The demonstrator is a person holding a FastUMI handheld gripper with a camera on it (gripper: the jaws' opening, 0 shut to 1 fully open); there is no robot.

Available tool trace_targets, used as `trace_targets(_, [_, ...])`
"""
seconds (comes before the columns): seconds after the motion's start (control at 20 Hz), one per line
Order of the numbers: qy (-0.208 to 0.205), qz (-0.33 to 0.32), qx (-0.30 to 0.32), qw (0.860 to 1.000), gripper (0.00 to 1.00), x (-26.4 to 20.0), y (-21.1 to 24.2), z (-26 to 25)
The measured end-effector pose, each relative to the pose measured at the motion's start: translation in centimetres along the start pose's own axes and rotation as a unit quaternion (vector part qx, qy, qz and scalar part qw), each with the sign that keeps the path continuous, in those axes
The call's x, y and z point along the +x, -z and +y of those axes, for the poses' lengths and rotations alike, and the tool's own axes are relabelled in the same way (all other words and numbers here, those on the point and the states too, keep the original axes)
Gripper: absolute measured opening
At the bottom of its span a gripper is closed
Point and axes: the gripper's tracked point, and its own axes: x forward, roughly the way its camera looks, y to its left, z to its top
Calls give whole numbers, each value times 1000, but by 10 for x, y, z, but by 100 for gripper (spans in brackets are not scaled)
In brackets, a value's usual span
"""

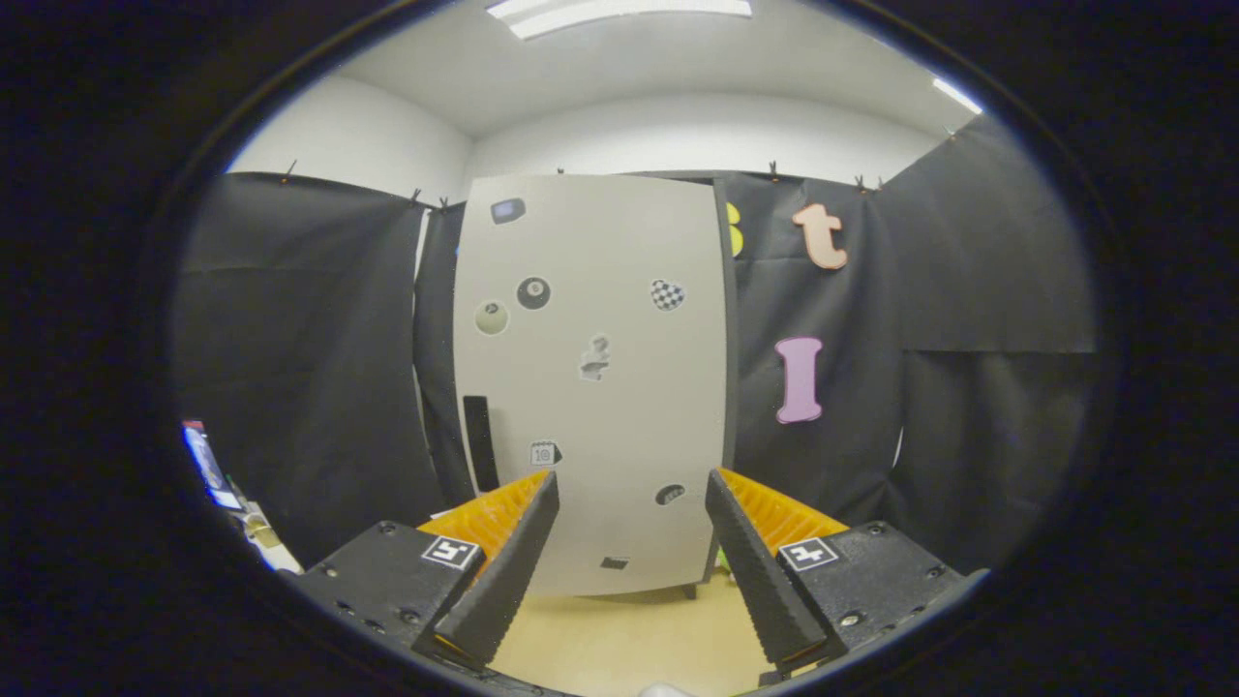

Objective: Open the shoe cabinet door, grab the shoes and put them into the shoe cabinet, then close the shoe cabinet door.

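shoe cabinet door [590, 387] stands closed beyond the gripper [631, 503], jaws released, empty. dark handle slot [480, 443] at its left edge; shoes' place untold.

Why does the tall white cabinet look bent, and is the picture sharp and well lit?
Gripper view: the fisheye lens bows the shoe cabinet door outward at its sides; ceiling lights give even brightness without harsh glare; stickers on the door look slightly soft; the gripper holds its jaws open, nothing between them.
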Motion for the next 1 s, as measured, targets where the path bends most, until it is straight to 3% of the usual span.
trace_targets(0.15, [45, -15, -15, 999, 98, -18, -11, -37])
trace_targets(0.4, [72, -22, -7, 997, 97, -30, -14, -68])
trace_targets(1.0, [68, -17, -3, 998, 97, -29, -6, -69])
